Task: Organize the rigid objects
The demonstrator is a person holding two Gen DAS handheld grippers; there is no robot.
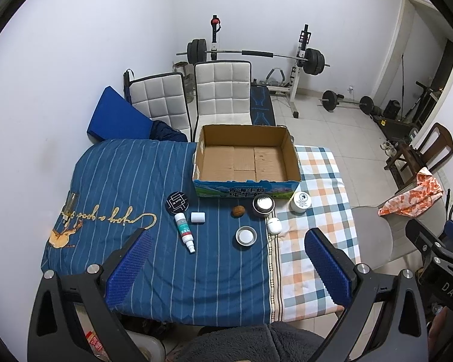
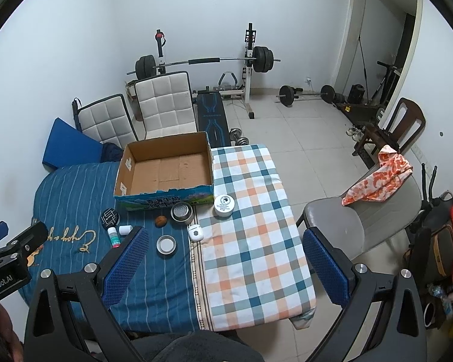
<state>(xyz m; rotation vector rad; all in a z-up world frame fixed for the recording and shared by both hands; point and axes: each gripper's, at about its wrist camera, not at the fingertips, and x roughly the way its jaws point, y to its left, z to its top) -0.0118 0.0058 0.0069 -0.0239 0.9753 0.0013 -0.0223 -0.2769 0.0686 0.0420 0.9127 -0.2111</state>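
An open, empty cardboard box (image 1: 246, 160) (image 2: 166, 167) sits at the far middle of the cloth-covered table. In front of it lie small items: a black round case (image 1: 178, 202), a white spray bottle (image 1: 184, 231), a small white cylinder (image 1: 198, 217), a brown walnut (image 1: 238, 211), a metal cup (image 1: 263, 205), a white jar (image 1: 300, 201), a white earbud case (image 1: 274, 225) and a round metal tin (image 1: 245, 235). My left gripper (image 1: 226, 241) is open and empty above the table's near side. My right gripper (image 2: 223, 241) is open and empty over the checked cloth.
Two white padded chairs (image 1: 220, 90) stand behind the table with a blue pad (image 1: 120, 117). A barbell rack (image 1: 256, 55) and weights are at the back wall. A grey chair with an orange cloth (image 2: 374, 181) stands to the right. A small glass bottle (image 1: 69, 205) lies at the table's left.
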